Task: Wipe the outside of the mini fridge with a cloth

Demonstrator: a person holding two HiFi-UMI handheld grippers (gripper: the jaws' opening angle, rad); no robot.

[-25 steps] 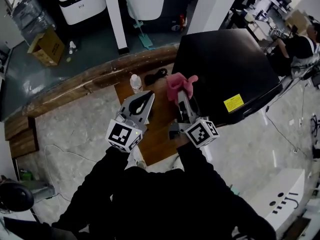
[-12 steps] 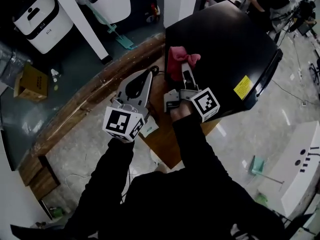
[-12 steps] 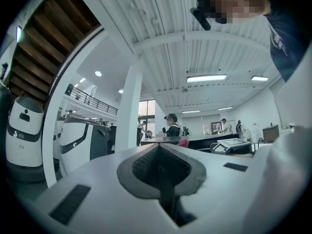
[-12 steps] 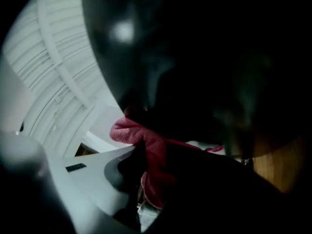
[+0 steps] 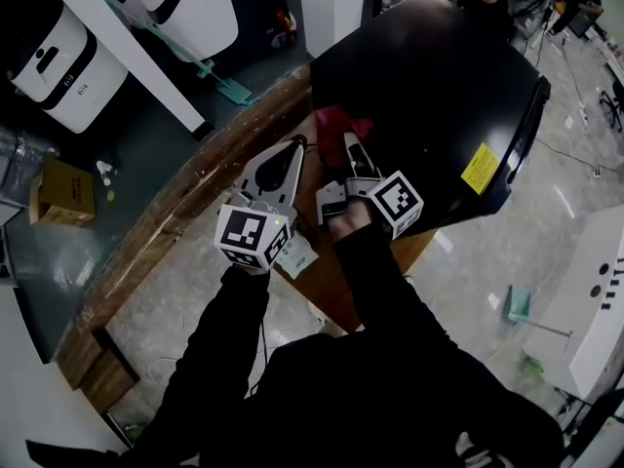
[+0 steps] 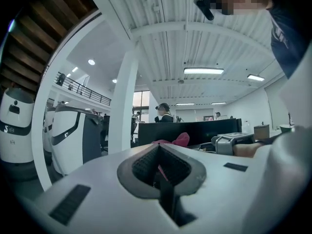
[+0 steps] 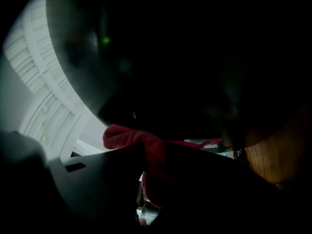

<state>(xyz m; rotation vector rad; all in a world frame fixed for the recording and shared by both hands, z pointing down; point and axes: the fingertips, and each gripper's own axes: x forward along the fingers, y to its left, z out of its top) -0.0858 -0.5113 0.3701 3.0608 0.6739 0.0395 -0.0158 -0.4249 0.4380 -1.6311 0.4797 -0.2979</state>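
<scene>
Since a second ago the right gripper (image 5: 349, 146) has carried the cloth (image 5: 336, 125) from over the wooden surface (image 5: 327, 276) to the left wall of the mini fridge (image 5: 439, 86), and the left gripper (image 5: 291, 154) has followed it to the far right. The cloth, a pink-red bunch, now sits in shadow at the fridge's left edge, at the far end of the right gripper. In the right gripper view the fingers (image 7: 97, 179) are clenched on the cloth (image 7: 144, 152). A fold is pinched between them, one lobe spills out to the left and a thin tail runs off to the right. The fridge's dark wall (image 7: 195, 57) fills nearly all of that view just beyond the cloth; whether the two touch cannot be told.

The left gripper hangs just left of the right one, over the same wooden surface. In the left gripper view its fingers (image 6: 141, 165) are pressed together at the tips with nothing between them. Past them the cloth (image 6: 178, 140) shows in front of the black fridge (image 6: 204, 129). A yellow label (image 5: 478, 169) sits on the fridge's near right part.
</scene>
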